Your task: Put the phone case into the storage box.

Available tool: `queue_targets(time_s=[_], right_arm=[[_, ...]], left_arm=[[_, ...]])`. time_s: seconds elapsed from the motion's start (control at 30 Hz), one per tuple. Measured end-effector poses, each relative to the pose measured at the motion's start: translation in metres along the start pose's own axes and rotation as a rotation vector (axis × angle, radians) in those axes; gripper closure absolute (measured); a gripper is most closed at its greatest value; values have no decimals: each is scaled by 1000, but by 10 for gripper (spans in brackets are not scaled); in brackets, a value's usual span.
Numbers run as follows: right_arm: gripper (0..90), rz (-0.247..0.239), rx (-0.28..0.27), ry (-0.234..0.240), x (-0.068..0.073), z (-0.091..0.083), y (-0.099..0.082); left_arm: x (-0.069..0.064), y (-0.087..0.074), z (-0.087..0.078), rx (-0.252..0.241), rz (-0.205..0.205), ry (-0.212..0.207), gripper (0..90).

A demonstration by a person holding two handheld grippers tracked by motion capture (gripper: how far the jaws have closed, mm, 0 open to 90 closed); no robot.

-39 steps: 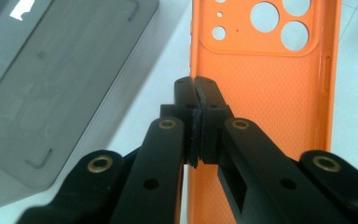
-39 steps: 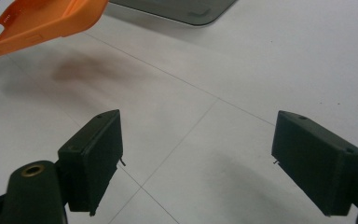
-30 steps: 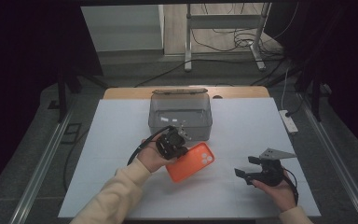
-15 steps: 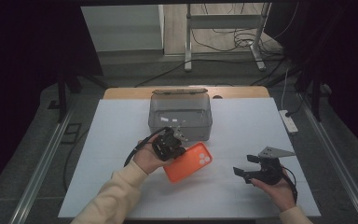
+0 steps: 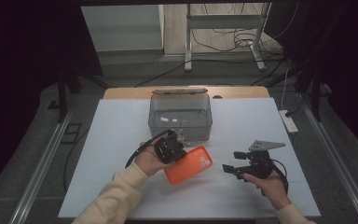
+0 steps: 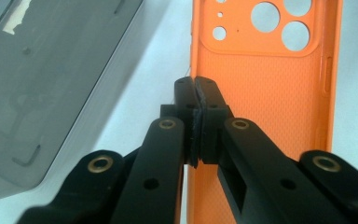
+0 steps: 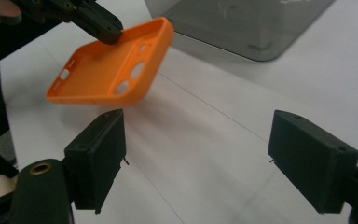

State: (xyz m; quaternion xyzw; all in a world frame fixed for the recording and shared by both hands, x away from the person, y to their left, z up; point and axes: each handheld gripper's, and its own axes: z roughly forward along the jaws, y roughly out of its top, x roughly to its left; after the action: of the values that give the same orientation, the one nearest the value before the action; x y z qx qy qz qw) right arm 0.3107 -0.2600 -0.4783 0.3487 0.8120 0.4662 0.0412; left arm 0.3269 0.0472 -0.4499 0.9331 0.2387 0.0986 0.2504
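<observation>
- We are clamping the left gripper (image 5: pixel 179 150) on one long edge of the orange case (image 5: pixel 189 165), so the case is hanging tilted just in front of the box (image 5: pixel 181 115), its far side free for a second grip.
- We are holding the right gripper (image 5: pixel 237 169) to the right of the case, apart from it, jaws spread wide and empty, pointing toward it.
- Likely we are readying that free edge for the right pads (image 7: pixel 103 140).

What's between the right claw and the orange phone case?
Bare white table, as the high view shows. The right claw stands open, apart from the orange phone case, which the left claw pinches by its edge.
</observation>
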Motion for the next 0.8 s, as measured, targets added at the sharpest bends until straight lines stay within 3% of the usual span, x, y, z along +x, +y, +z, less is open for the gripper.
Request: queue_targets(time_s=[0.43, 0.8], right_arm=[[215, 19, 48, 56, 8, 26, 20], [303, 63, 73, 105, 7, 42, 28]], left_arm=[[-5, 2, 2, 7, 22, 35, 887], [-9, 5, 1, -3, 37, 47, 886]])
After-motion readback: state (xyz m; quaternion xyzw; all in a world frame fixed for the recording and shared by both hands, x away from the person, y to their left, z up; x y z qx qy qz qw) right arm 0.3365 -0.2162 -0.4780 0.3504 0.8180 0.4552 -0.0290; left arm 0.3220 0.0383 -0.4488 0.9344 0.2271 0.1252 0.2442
